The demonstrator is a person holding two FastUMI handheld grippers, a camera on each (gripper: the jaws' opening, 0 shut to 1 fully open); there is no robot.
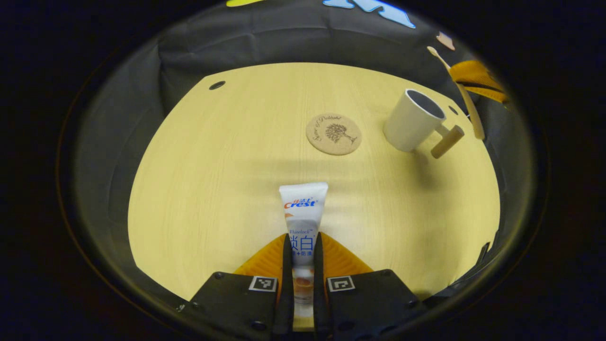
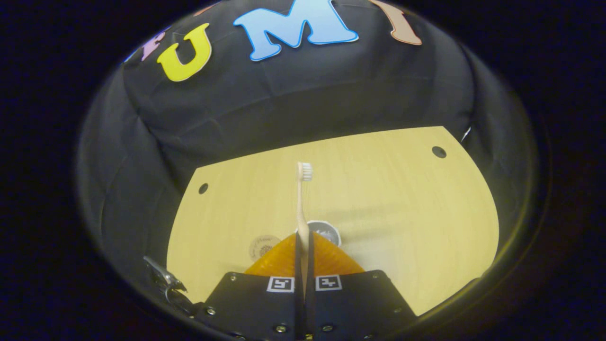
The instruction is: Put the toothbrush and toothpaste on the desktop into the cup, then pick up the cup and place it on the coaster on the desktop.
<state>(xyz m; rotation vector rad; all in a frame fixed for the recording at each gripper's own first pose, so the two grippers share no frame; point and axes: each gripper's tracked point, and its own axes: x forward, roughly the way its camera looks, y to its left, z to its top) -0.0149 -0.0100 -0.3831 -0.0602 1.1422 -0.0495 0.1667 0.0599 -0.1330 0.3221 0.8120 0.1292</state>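
- The left gripper (image 1: 301,246) is clamped on a white plastic toothpaste tube with blue and red print (image 1: 303,208); both black fingers press its sides, and the flat crimped end points away from the camera, over the pale wooden counter (image 1: 199,189).
- In the left gripper view, a round cork coaster with a dark tree print (image 1: 334,134) lies flat on the counter, beyond the tube.
- To the right of the coaster stands a white ceramic cup with a wooden peg handle (image 1: 413,121), apart from it and off the coaster.
- The right gripper (image 2: 303,246) is closed on a slim beige toothbrush with white bristles (image 2: 301,199), held with the head pointing away, above the counter.
- In the right gripper view, the cup's dark opening (image 2: 326,232) sits just past the fingertips, under the toothbrush handle.
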